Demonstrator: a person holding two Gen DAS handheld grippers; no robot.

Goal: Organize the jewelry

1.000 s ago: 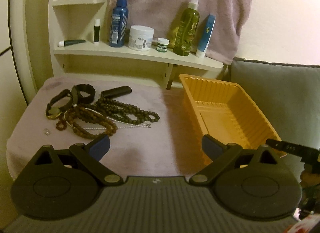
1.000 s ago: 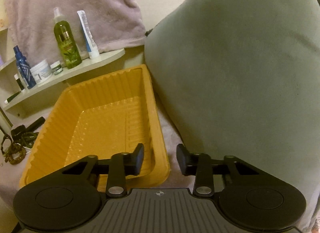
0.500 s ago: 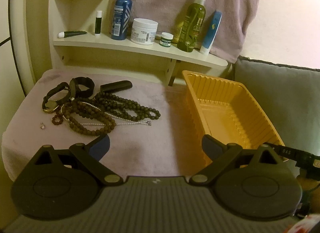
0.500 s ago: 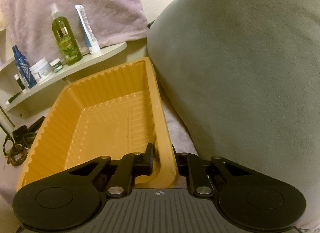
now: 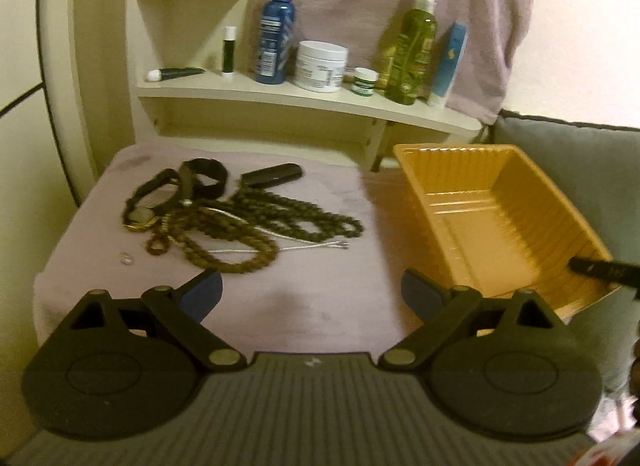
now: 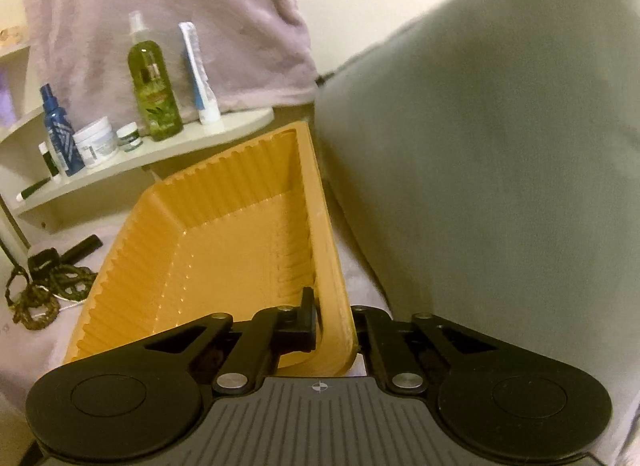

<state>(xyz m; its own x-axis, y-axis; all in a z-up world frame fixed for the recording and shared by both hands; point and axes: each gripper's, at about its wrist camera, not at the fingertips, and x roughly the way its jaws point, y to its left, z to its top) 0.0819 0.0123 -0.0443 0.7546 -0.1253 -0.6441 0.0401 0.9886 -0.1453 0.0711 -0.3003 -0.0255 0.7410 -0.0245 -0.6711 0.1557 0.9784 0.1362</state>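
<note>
Ribbed orange tray (image 6: pixel 224 250), tilted, rim inside right tool (image 6: pixel 334 326)

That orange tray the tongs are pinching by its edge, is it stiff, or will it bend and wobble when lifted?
Probably flexes: the orange tray looks like thin ribbed plastic, and the right tongs pinch just one corner of its rim. It seems light, since it already tilts up from that single grip. With nothing in it, it may swing or twist as it moves.

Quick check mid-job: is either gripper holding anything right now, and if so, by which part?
The right gripper is clamped on the orange tray, gripping its near right rim and wall, and the tray sits tilted. The left gripper is open and holds nothing.
</note>
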